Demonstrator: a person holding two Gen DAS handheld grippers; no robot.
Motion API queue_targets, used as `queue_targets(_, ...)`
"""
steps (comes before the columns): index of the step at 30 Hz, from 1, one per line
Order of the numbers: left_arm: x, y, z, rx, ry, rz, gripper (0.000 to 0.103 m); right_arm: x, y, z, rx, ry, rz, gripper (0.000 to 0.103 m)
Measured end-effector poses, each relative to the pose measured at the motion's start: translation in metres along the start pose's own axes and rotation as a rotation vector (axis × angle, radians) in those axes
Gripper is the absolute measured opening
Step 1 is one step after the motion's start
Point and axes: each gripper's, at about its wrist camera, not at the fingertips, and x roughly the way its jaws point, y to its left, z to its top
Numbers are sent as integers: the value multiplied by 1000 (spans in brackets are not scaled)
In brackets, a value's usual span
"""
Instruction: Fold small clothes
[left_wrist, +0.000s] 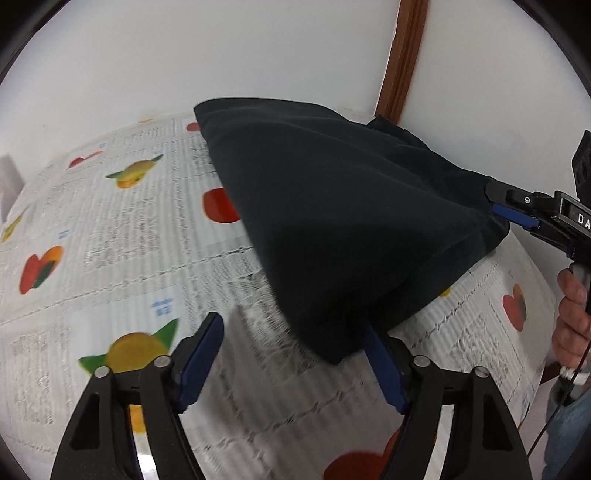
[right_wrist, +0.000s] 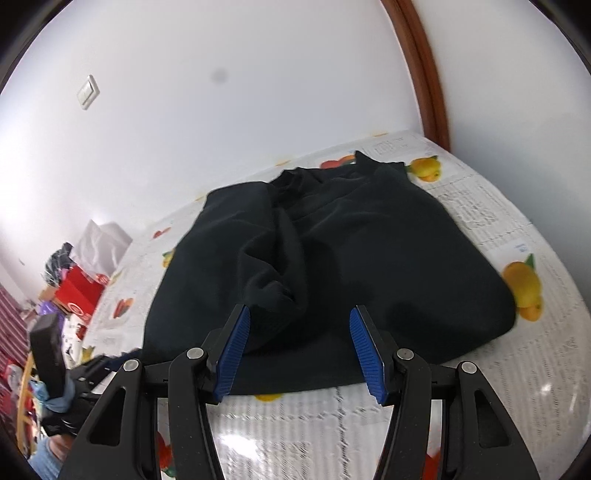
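A small black garment (left_wrist: 332, 229) lies bunched on the table; it also shows in the right wrist view (right_wrist: 332, 258), with a rumpled fold down its middle. My left gripper (left_wrist: 291, 332) is open, its right finger at the garment's near corner and its left finger over bare table. My right gripper (right_wrist: 299, 321) is open, with the near edge of the garment between its blue pads (right_wrist: 364, 349). In the left wrist view the right gripper (left_wrist: 511, 212) reaches the garment's right edge.
The table wears a white cloth (left_wrist: 110, 240) printed with fruit and text. A white wall and a brown door frame (left_wrist: 402, 59) stand behind. Red boxes and clutter (right_wrist: 77, 291) sit beyond the table's left end. The person's hand (left_wrist: 572, 317) is at the right.
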Motion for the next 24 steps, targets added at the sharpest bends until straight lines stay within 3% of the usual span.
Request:
queue_targets(5,15,-10,8,6,1,-21,49,32,9,5,-10,31,6,56)
queue_targets(7,15,-13,10,4,-12,-13,36,47,12,6,-19,51,-15,50)
queue_targets(8,13,-13,11,-1,-29,7,25,51,12,6,-23,61,-24,29)
queue_targets(9,11,-11,12,-8,-45,6,19,59,13,5,-31,82,-29,17)
queue_targets(17,-7,32,4,-76,-72,29,16,76,46,-6,-93,66,-3,12)
queue_targets(24,-40,92,-25,-146,-92,94,16,100,111,-18,-141,110,74,12)
